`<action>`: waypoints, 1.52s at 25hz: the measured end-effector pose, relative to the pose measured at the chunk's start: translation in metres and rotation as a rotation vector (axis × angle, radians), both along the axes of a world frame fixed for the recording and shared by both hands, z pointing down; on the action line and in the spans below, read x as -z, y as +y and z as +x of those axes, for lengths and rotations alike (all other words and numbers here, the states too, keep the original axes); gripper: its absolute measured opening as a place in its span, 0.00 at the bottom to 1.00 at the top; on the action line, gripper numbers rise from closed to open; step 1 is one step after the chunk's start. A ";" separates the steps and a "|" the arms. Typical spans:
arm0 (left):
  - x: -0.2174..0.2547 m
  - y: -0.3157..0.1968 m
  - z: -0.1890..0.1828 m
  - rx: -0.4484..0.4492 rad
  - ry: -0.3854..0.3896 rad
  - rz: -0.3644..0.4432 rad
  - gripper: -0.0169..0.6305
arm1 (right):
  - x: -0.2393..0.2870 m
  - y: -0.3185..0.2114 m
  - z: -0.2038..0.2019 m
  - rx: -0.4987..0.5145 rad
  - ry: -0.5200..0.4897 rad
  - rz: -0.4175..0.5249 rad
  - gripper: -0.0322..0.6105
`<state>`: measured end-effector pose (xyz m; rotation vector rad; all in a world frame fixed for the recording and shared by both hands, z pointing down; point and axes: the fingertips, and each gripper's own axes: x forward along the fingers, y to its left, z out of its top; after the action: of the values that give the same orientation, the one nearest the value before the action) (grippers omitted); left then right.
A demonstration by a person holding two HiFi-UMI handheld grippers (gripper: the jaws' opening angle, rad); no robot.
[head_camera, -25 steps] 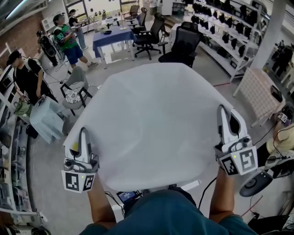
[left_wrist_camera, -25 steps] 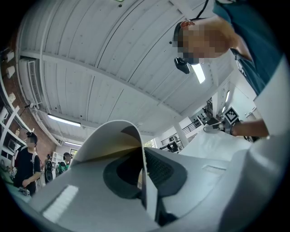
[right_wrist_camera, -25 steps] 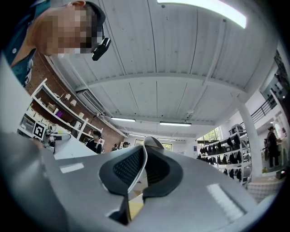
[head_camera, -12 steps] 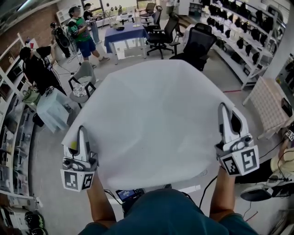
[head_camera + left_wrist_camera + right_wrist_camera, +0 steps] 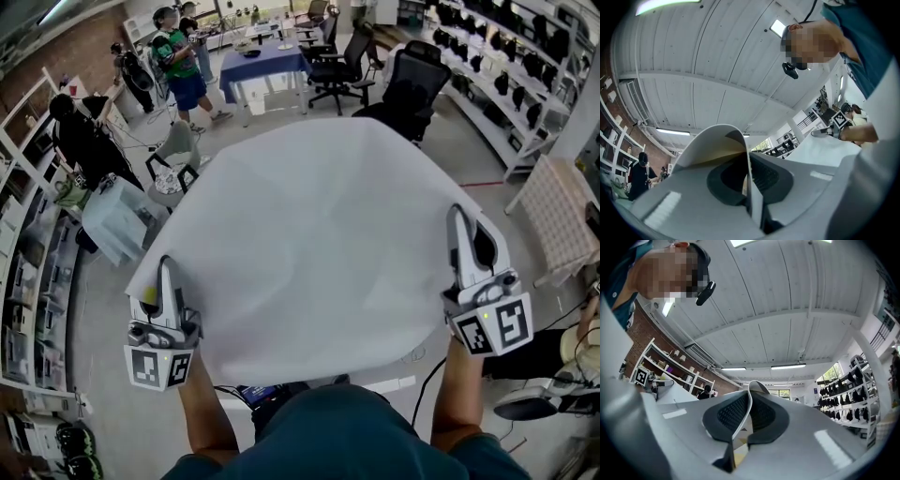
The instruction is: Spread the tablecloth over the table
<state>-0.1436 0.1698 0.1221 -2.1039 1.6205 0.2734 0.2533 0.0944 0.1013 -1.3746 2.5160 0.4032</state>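
Standing at the bottom of the head view, a person in a teal shirt [image 5: 347, 436] reaches both forearms forward. The left hand-held gripper [image 5: 167, 274] is clenched on the near left corner of the white tablecloth [image 5: 309, 234]. The right hand-held gripper [image 5: 457, 227] is clenched on the near right corner. In the left gripper view the jaws press together on a thin layer of cloth, and a fold of it curls up above the tips. The right gripper view shows the same: jaws tight on the fabric, with a small loop of it standing past them.

The tablecloth is stretched wide between the two grippers and reaches away from the person as one broad, smooth sheet. It hides whatever lies under it, so I cannot tell whether it rests on anything.

Past its far edge stands a black office chair [image 5: 412, 80]. Left of the cloth is a grey chair [image 5: 176, 150]. Farther back is a tabletop under a blue cover [image 5: 267, 64], with a person in a green top [image 5: 178, 56] beside it. Shelves [image 5: 525, 75] run along the right wall.
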 end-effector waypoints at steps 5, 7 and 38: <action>-0.011 -0.020 0.006 -0.020 -0.008 -0.017 0.03 | -0.013 -0.012 0.005 -0.019 -0.008 -0.018 0.07; -0.015 -0.029 0.006 -0.028 -0.008 -0.024 0.03 | -0.016 -0.017 0.005 -0.029 -0.005 -0.025 0.07; -0.030 -0.209 -0.105 -0.247 0.041 -0.026 0.03 | -0.020 -0.126 -0.099 -0.261 0.020 -0.042 0.07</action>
<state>-0.2490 -0.0395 0.1521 -2.3338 1.3919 0.3789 0.1543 -0.0312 0.1209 -1.7311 2.3778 0.4164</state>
